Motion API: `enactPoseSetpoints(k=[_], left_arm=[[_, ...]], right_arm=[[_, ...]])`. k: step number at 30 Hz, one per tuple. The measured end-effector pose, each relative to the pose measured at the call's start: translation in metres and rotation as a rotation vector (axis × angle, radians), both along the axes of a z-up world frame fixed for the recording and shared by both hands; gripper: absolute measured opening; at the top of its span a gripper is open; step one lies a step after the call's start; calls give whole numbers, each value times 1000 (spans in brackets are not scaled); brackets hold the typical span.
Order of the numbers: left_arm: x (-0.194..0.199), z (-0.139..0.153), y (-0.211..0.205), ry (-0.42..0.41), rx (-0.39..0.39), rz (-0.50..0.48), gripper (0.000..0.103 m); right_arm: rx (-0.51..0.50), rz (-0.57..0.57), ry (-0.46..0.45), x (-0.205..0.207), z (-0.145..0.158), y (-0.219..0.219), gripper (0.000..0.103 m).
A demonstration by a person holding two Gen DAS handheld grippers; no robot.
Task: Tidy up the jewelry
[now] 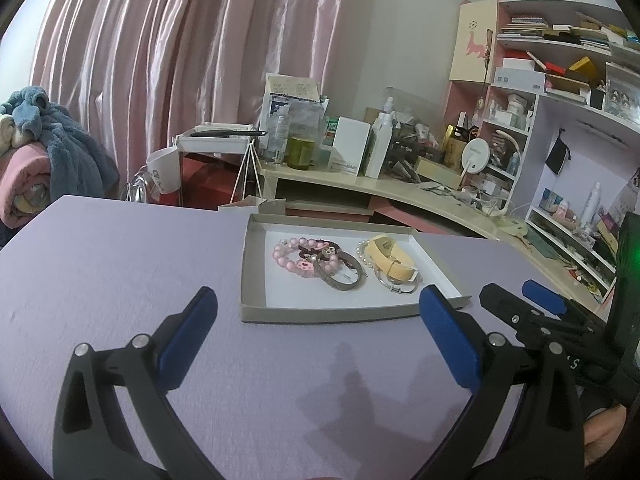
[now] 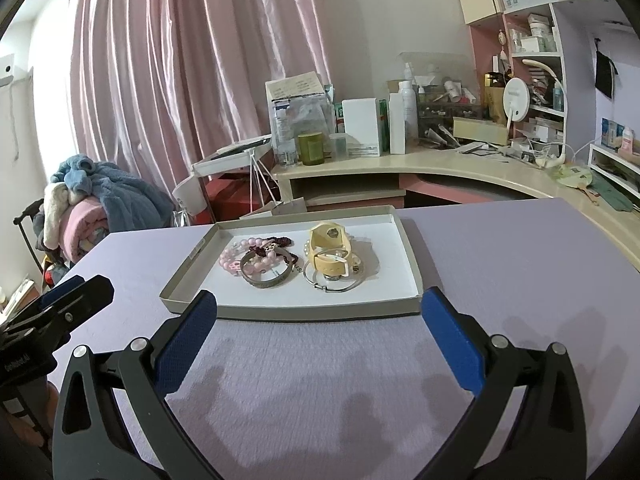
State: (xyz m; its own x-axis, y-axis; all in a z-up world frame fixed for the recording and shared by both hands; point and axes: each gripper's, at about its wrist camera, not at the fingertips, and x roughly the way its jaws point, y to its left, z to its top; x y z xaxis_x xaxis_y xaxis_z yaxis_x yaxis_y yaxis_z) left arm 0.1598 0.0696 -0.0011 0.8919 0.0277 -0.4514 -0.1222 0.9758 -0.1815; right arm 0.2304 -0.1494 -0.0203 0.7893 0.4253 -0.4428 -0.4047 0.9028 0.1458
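A shallow grey cardboard tray (image 1: pixel 320 314) lies on the lavender table (image 1: pixel 120 260). Inside it are a pink bead bracelet (image 1: pixel 286 258), a dark metal bangle (image 1: pixel 340 278), a pale yellow watch strap (image 1: pixel 390 260) and a thin silver hoop (image 1: pixel 398 286). My left gripper (image 1: pixel 320 328) hovers open just in front of the tray, holding nothing. In the right wrist view the tray (image 2: pixel 414 264) shows the bead bracelet (image 2: pixel 256 266), bangle (image 2: pixel 266 278), yellow strap (image 2: pixel 330 248) and silver hoop (image 2: pixel 332 284). My right gripper (image 2: pixel 320 328) is open at the tray's near edge, also holding nothing.
A cluttered cream desk (image 2: pixel 440 168) with bottles and boxes runs behind the table. Shelves (image 1: pixel 560 92) fill the right wall. A pile of blankets (image 2: pixel 100 200) sits at the left, before pink curtains (image 1: pixel 180 60). The right gripper (image 1: pixel 516 296) shows beside the left one.
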Motion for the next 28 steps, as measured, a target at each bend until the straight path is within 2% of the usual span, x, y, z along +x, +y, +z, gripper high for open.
enactPoseSetpoints(k=[28], left_arm=[[6,-10,2,21,1,8,101]], right_arm=[[-4,-4,16,6,-6,-3,102]])
